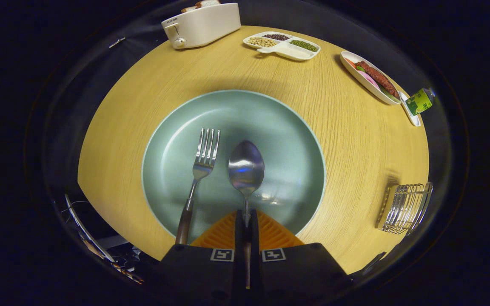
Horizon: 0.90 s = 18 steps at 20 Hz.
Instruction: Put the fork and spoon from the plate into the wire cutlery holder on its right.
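Note:
A pale green plate (279,127) lies on the round wooden table just ahead of my fingers. On it lies a metal fork (201,170) with a dark wooden handle, tines pointing away, to the left of my fingers. A metal spoon (246,168) sits beside it, bowl pointing away. Its handle runs back between my fingers, and my gripper (246,219) is shut on that handle over the plate's near rim. The wire cutlery holder (406,208) stands on the table to the right of the plate, well apart from my fingers.
Beyond the plate stand a white toaster (202,25) with bread in it, a divided white dish (282,44) of beans, and a long white dish (370,76) with sausage. A small green bottle (419,102) lies at the far right. The table edge curves close on the left.

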### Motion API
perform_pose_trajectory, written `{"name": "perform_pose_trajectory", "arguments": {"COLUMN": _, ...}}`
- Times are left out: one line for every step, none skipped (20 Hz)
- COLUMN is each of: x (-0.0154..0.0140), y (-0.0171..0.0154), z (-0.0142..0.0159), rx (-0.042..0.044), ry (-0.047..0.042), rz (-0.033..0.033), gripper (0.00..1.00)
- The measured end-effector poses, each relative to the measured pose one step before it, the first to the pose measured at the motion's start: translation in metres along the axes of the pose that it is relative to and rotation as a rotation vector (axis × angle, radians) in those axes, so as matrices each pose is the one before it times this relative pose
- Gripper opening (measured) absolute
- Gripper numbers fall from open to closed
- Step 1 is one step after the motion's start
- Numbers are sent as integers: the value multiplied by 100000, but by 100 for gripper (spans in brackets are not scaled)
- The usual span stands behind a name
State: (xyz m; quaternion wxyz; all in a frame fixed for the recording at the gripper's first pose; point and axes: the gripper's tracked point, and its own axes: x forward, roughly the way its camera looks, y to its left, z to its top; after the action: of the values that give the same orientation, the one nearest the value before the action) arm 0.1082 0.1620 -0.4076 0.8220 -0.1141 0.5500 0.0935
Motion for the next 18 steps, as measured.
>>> {"name": "perform_pose_trajectory", "arguments": {"x": -161, "y": -122, "z": 99, "rx": 1327, "ry": -418, "rz": 518, "gripper": 9}}
{"name": "perform_pose_trajectory", "arguments": {"x": -111, "y": -97, "z": -27, "rx": 652, "ry": 473, "rz": 1023, "gripper": 7}}
{"name": "perform_pose_trajectory", "arguments": {"x": -374, "y": 71, "z": 37, "rx": 1146, "ry": -297, "rz": 1351, "gripper": 7}}
{"name": "perform_pose_trajectory", "arguments": {"x": -267, "y": -163, "z": 183, "rx": 1214, "ry": -536, "rz": 556, "gripper": 7}}
{"name": "perform_pose_trajectory", "arguments": {"x": -418, "y": -188, "z": 43, "rx": 1650, "ry": -101, "rz": 1102, "gripper": 6}}
{"name": "perform_pose_trajectory", "arguments": {"x": -557, "y": -221, "z": 87, "rx": 2333, "ry": -493, "rz": 806, "gripper": 6}}
{"name": "perform_pose_trajectory", "arguments": {"x": -722, "y": -147, "z": 34, "rx": 1543, "ry": -250, "rz": 1392, "gripper": 6}}
{"name": "perform_pose_trajectory", "arguments": {"x": -745, "y": -160, "z": 235, "rx": 686, "ry": -837, "rz": 1089, "gripper": 6}}
{"name": "perform_pose_trajectory", "arguments": {"x": -868, "y": -331, "z": 285, "rx": -358, "ry": -1148, "rz": 790, "gripper": 6}}
{"name": "perform_pose_trajectory", "arguments": {"x": -1014, "y": -431, "z": 298, "rx": -609, "ry": -1120, "rz": 412, "gripper": 6}}
{"name": "perform_pose_trajectory", "arguments": {"x": -1173, "y": -507, "z": 136, "rx": -442, "ry": -807, "rz": 769, "gripper": 6}}
{"name": "perform_pose_trajectory", "arguments": {"x": -1332, "y": -363, "z": 75, "rx": 832, "ry": -192, "rz": 1723, "gripper": 6}}
{"name": "perform_pose_trajectory", "arguments": {"x": -1386, "y": -518, "z": 154, "rx": 1124, "ry": -608, "rz": 1353, "gripper": 6}}
{"name": "perform_pose_trajectory", "arguments": {"x": -1394, "y": -828, "z": 310, "rx": 63, "ry": -1077, "rz": 554, "gripper": 6}}
{"name": "perform_pose_trajectory", "arguments": {"x": -1627, "y": -1168, "z": 203, "rx": -1244, "ry": -844, "rz": -130, "gripper": 6}}
{"name": "perform_pose_trajectory", "arguments": {"x": -1717, "y": -1240, "z": 97, "rx": -1651, "ry": -473, "rz": -31, "gripper": 7}}
{"name": "perform_pose_trajectory", "arguments": {"x": -1740, "y": -1288, "z": -253, "rx": -1749, "ry": 93, "rz": 146, "gripper": 6}}
{"name": "perform_pose_trajectory", "arguments": {"x": -1764, "y": -1600, "z": -151, "rx": -1722, "ry": 199, "rz": -524, "gripper": 6}}
